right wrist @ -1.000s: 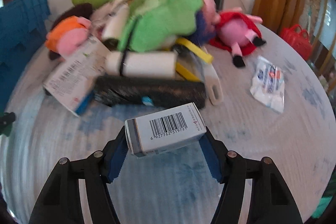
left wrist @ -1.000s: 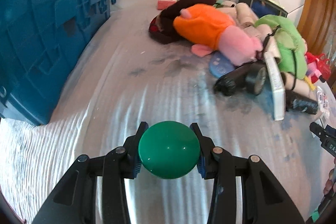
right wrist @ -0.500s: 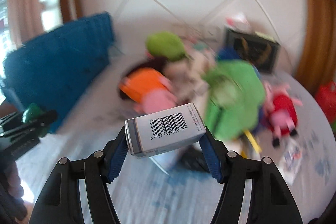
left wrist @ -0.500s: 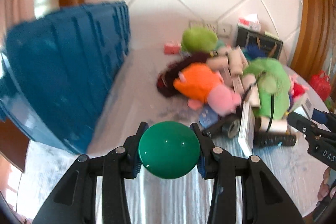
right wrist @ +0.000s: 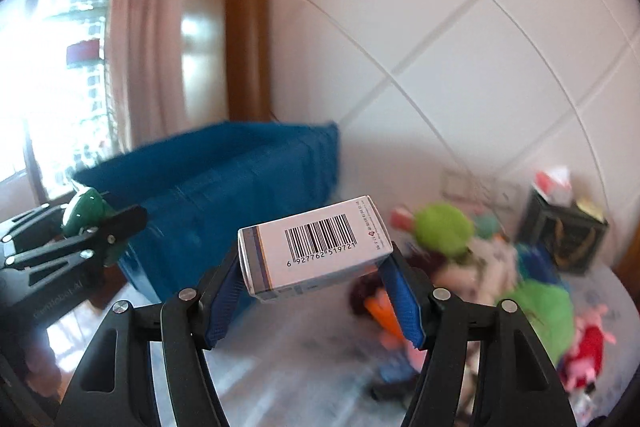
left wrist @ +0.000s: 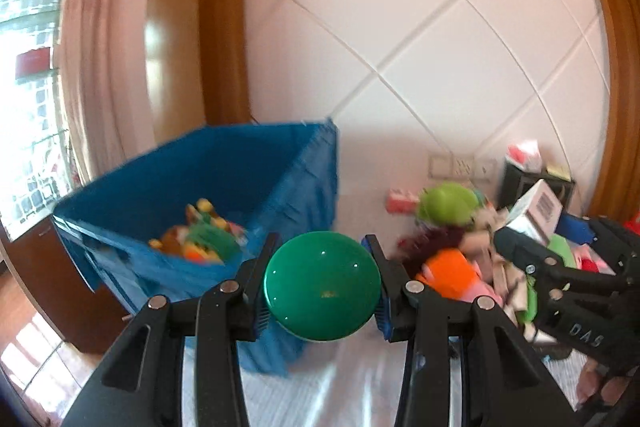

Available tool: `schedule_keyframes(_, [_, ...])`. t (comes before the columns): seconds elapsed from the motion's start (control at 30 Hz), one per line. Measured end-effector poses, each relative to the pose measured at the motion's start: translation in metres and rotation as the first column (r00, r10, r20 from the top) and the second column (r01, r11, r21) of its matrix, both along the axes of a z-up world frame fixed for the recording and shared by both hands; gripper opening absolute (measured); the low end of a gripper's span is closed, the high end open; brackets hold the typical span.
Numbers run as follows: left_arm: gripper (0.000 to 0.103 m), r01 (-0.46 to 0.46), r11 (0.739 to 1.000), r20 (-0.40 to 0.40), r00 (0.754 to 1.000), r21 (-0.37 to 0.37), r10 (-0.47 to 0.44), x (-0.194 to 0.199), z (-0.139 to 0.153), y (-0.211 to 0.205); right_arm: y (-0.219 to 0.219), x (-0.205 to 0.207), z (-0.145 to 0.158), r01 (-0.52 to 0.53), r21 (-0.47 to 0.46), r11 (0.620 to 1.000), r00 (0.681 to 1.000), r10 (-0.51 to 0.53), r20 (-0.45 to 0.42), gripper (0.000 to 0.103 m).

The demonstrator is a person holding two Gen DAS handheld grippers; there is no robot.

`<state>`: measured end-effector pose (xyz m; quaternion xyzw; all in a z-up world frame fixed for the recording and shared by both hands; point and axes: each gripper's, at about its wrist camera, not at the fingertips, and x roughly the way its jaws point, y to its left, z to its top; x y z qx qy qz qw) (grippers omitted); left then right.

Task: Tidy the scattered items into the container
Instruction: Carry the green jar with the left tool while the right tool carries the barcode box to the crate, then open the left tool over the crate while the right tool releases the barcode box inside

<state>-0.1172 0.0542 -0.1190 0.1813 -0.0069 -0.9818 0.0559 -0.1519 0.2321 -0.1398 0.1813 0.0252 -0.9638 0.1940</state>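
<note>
Through your left wrist camera, your left gripper (left wrist: pixel 323 287) pinches a glossy green ball (left wrist: pixel 322 286) between its blue-padded fingers (left wrist: pixel 260 301), holding it up in the air with nothing beneath it but the pale table (left wrist: pixel 320 387). Just beyond the ball and to the left stands the open blue bin (left wrist: pixel 208 195), its near corner close behind the gripper; a few toys (left wrist: pixel 202 233) lie inside on its floor (too blurred to name). To the right, the pile of plush toys (left wrist: pixel 456 259) sits on the table near the tiled wall (left wrist: pixel 420 47), and your right gripper (left wrist: pixel 532 227) reaches in from the right edge with a white box (left wrist: pixel 536 209) in its jaws. Through your right wrist camera, that right gripper (right wrist: pixel 314 269) is clamped on the white box (right wrist: pixel 316 247), barcode face up, one end tilted a little higher toward the far right. The blue bin (right wrist: pixel 240 183) lies behind and left of the box, well off the far wall's sockets. At the far left edge you see your left gripper (right wrist: pixel 96 223) with the green ball (right wrist: pixel 82 213) nipped at its tips, just beside the bin's near corner. The plush pile (right wrist: pixel 500 279) spreads across the right side of the table.
</note>
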Motion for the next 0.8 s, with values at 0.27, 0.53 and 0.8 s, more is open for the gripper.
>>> schedule_keyframes(0.27, [0.040, -0.104, 0.994, -0.063, 0.993, -0.022, 0.102, -0.029, 0.037, -0.117, -0.129, -0.046, 0.046, -0.125, -0.056, 0.991, 0.991, 0.122, -0.052, 0.066])
schedule_keyframes(0.53, [0.040, -0.120, 0.993, 0.022, 0.992, -0.016, 0.120, -0.097, 0.038, -0.201, -0.220, -0.113, 0.057, -0.137, -0.007, 0.990, 0.990, 0.138, 0.044, 0.066])
schedule_keyframes(0.8, [0.040, -0.085, 0.996, 0.246, 0.966, 0.040, 0.073, -0.196, 0.028, -0.227, -0.253, -0.173, 0.054, -0.074, 0.121, 0.990, 0.983, 0.052, 0.176, 0.066])
